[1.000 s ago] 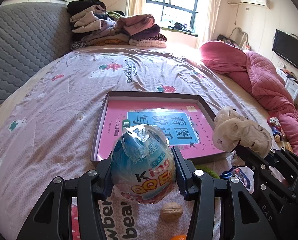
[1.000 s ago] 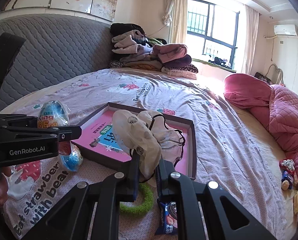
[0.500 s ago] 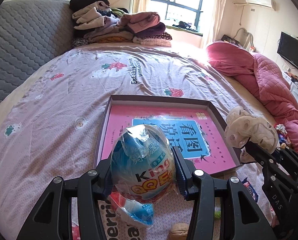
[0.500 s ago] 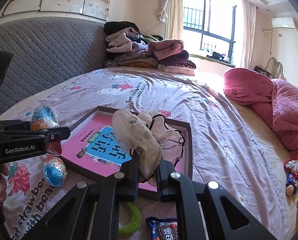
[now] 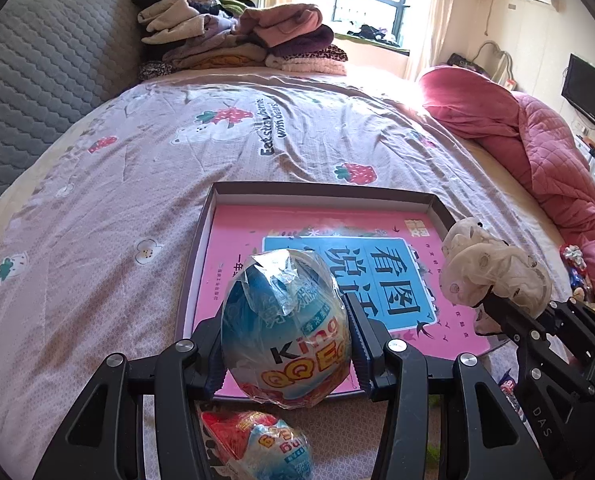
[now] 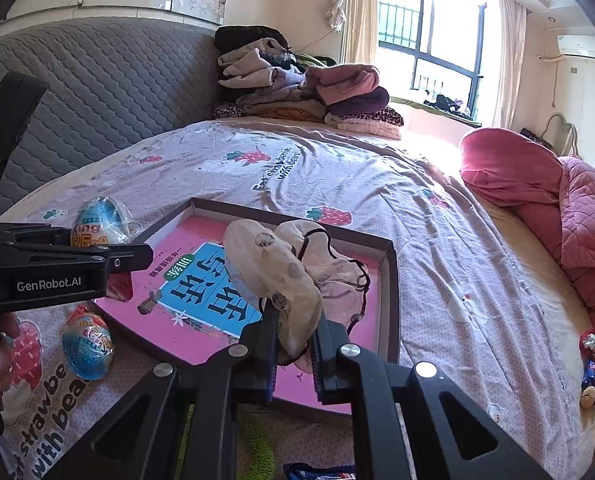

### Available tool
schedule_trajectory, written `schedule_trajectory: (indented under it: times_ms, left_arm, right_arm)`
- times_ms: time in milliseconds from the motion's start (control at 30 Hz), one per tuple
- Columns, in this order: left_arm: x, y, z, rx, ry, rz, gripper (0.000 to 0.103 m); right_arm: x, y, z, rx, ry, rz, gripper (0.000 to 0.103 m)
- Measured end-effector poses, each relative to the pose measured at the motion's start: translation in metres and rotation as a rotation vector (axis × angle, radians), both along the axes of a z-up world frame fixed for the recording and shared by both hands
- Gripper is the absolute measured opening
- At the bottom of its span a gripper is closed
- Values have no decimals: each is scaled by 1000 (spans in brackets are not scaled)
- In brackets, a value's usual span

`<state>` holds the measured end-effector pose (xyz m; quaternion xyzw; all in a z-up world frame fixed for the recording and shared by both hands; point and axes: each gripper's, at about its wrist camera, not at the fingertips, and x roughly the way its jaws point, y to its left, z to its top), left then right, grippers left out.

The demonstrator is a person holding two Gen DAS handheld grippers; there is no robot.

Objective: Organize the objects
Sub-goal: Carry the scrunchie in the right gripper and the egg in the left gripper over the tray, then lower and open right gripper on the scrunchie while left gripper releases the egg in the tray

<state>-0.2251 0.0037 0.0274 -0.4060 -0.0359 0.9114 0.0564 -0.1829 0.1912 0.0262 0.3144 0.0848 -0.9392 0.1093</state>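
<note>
My left gripper (image 5: 285, 344) is shut on a blue foil-wrapped toy egg (image 5: 285, 320), held over the near edge of a shallow dark box (image 5: 321, 190) whose floor is a pink book cover. In the right wrist view that egg (image 6: 97, 222) shows at the box's left side. A bunched cream cloth face mask (image 6: 285, 276) with dark ear loops is pinched in my shut right gripper (image 6: 293, 354), above the box (image 6: 391, 280) on its near right part. The mask (image 5: 493, 272) also appears at the right of the left wrist view. A second egg (image 6: 87, 346) lies on the bedsheet left of the box.
A green ring (image 6: 257, 444) and a snack packet (image 6: 321, 472) lie on the sheet just in front of the box. Folded clothes (image 6: 305, 88) are stacked at the headboard. A pink quilt (image 6: 557, 208) lies at the right with small toys (image 6: 593, 364) beside it.
Both grippers have moved forward over the bed, the left with the egg and the right with the mask. Each now hangs over the box. The walnut has slipped out of the left view.
</note>
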Motion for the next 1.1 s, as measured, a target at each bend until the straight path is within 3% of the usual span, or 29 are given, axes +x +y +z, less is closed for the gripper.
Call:
schedule_trajectory:
  times_ms: [433, 700, 1100]
  left_arm:
    - [-44, 3, -45, 0, -166, -8, 52]
    - [-55, 5, -53, 1, -202, -2, 52]
    - [-55, 8, -54, -5, -227, -5, 53]
  right_arm:
    - [-31, 6, -32, 15, -130, -32, 15]
    - [-33, 5, -34, 3, -167, -36, 18]
    - [-33, 4, -29, -3, -193, -43, 36]
